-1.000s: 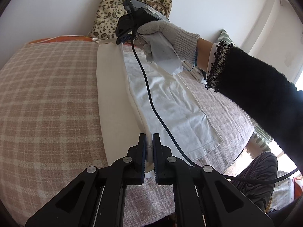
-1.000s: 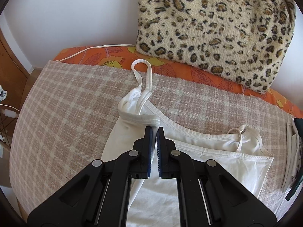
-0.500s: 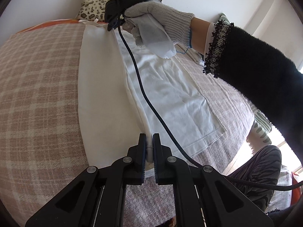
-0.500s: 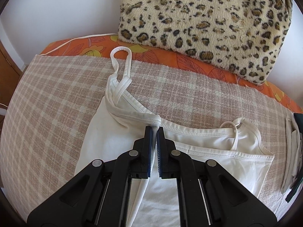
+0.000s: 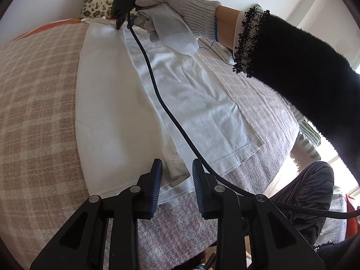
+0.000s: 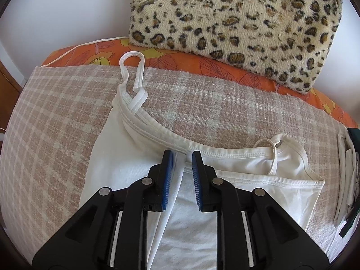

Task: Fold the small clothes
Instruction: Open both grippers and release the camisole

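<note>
Both grippers' fingers parted, gripping nothing: left gripper (image 5: 176, 175) at white camisole (image 5: 126, 103) hem, right gripper (image 6: 182, 171) at neckline

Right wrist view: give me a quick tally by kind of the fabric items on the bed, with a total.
White camisole: 1
Leopard-print cushion: 1
Checked blanket: 1
Orange floral sheet: 1
Pale folded pile at the right edge: 1, number of pieces unclear
Total: 5
</note>
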